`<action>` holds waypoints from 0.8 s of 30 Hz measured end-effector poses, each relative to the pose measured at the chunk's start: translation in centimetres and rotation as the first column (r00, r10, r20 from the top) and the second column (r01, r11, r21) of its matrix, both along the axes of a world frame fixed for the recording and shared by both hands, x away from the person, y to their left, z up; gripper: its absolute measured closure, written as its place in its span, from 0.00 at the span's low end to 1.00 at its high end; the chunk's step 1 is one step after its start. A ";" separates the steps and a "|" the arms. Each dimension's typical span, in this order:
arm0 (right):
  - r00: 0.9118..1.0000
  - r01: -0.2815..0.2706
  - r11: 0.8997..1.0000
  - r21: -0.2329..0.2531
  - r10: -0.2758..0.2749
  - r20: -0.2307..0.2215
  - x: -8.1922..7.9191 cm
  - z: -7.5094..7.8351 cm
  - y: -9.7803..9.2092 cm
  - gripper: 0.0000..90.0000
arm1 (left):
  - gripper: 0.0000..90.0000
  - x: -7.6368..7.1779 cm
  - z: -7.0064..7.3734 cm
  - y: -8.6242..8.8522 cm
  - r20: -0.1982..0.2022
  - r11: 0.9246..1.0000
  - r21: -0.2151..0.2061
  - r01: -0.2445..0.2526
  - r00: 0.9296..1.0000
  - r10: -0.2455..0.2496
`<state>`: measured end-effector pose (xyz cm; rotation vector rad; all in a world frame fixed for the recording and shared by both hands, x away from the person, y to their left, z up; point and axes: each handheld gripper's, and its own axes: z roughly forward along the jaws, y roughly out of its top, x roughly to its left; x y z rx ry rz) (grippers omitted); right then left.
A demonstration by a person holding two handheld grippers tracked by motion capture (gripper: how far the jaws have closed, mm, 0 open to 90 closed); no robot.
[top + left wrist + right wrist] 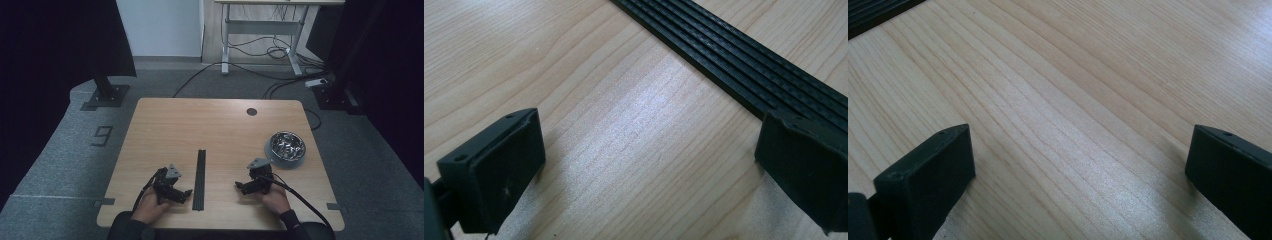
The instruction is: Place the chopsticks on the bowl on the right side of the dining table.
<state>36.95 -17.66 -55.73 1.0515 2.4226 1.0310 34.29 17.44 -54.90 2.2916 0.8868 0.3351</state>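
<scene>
The light wooden table is seen from above; its grain is viewed closely by both gripper cameras, the long black ribbed strip being shared.

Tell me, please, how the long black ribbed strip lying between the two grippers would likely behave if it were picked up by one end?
The black strip lies dead straight and flat on the table, so it is probably rigid, not floppy. Being long and slim, it would likely droop or swing if gripped at one end. Its lengthwise ribs may let smooth jaws slide along it.
</scene>
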 end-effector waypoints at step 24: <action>1.000 -0.011 1.000 -0.001 0.011 0.001 0.1 0.0 0.0 0.00 | 0.00 0.0 0.0 0.0 0.000 1.000 0.000 -0.001 1.000 0.001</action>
